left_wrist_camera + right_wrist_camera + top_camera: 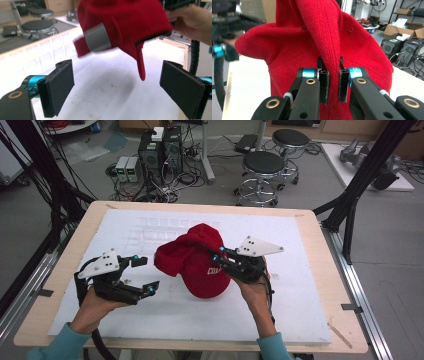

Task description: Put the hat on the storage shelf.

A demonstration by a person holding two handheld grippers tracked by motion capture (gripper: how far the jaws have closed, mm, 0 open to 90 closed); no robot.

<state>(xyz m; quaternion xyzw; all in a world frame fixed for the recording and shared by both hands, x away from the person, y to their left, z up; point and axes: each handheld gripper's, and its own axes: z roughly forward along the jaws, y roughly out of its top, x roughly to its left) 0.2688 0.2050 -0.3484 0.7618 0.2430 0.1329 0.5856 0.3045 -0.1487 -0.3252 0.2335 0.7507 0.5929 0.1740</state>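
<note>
Currently the right gripper point(223, 254) has its fingers closed on a fold of the red cap point(199, 262), pinching the fabric so that the cap hangs lifted, apparently with only its lower edge on the white board point(300, 285) that covers the table point(75, 240). In the right gripper view the two fingers point(324, 86) stand almost together with the red fold point(333, 75) squeezed between them. This grip appears intended to present the cap's loose back strap point(141, 65) and silver sticker point(97, 37) toward the left gripper point(143, 275). The left gripper sits just left of the cap, fingers point(60, 87) spread wide and holding nothing, apart from the cap. Judged from this, the left gripper is placed to take a second hold. Nothing lies on the board between it and the cap. Behind the table, beyond the cap, stand two stools point(262, 167) and computer towers point(160, 150), well apart from the work.
</note>
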